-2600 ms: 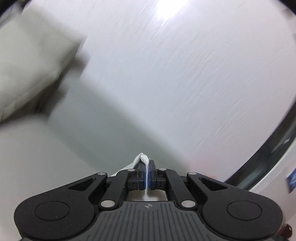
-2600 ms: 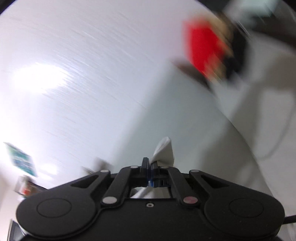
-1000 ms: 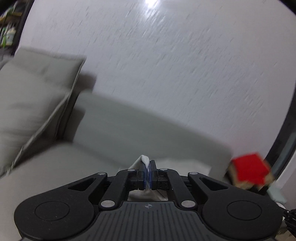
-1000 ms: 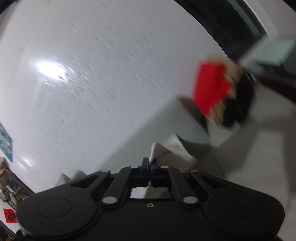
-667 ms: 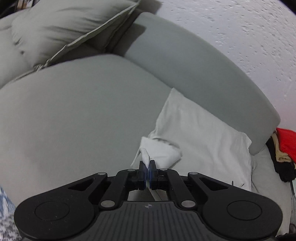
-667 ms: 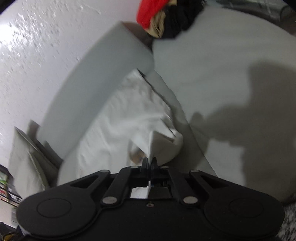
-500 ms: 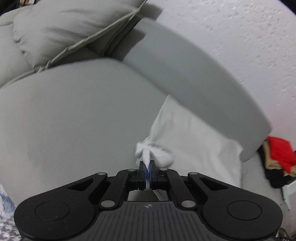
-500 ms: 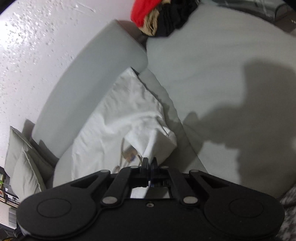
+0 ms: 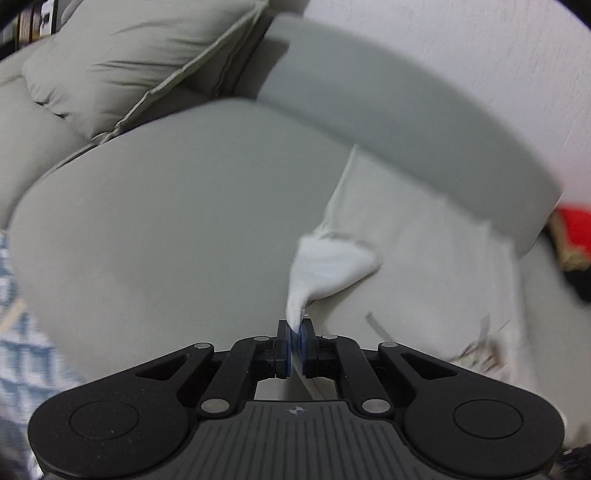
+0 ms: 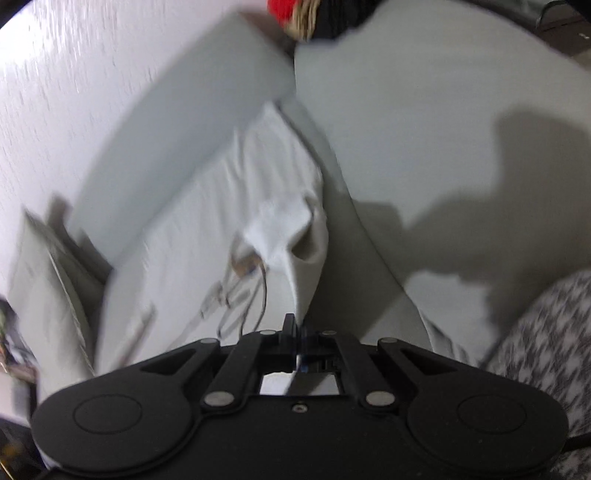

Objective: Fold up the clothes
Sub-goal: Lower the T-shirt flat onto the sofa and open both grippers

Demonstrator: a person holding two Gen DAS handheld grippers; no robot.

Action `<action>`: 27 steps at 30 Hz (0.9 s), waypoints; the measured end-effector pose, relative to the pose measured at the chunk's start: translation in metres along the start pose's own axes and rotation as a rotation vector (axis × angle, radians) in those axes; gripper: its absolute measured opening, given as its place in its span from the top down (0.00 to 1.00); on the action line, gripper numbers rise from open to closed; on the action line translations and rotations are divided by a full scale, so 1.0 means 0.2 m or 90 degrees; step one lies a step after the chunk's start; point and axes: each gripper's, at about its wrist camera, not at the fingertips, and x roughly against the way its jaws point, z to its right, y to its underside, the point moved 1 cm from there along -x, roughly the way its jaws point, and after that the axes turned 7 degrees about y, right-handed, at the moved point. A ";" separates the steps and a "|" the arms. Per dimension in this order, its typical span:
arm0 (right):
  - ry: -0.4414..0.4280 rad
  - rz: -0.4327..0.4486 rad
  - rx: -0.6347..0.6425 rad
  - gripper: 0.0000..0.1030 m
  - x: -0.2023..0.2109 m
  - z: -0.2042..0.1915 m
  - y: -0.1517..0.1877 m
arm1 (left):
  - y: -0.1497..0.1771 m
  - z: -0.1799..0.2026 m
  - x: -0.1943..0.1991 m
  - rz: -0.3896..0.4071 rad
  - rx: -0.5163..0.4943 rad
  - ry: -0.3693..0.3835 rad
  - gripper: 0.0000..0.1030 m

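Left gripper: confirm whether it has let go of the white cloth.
No, the left gripper is shut on a pinched corner of the white cloth.

Open sofa seat (image 9: 177, 229) is lying clear to the left of the white garment (image 9: 424, 236), giving free passage there. The backrest (image 9: 406, 122) is closing off the far side, touching the garment's far edge. A cushion (image 9: 122, 62) is blocking the left corner. A clothes pile (image 10: 314, 14) is occupying the backrest's right end.
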 end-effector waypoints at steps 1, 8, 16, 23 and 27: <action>0.014 -0.010 0.007 0.92 -0.01 0.01 0.02 | 0.02 0.00 0.02 -0.005 -0.015 -0.012 0.95; 0.043 0.044 0.050 0.66 0.21 0.04 0.05 | 0.11 0.09 0.22 0.012 -0.111 -0.022 0.75; -0.086 -0.047 0.083 0.59 0.06 -0.03 0.17 | 0.27 0.17 0.11 -0.096 -0.092 0.052 0.63; -0.072 -0.049 0.133 0.59 -0.05 -0.10 0.25 | 0.28 0.24 -0.02 -0.102 -0.110 0.026 0.62; -0.039 -0.034 0.188 0.61 -0.09 -0.16 0.28 | 0.31 0.28 -0.11 -0.115 -0.120 0.006 0.63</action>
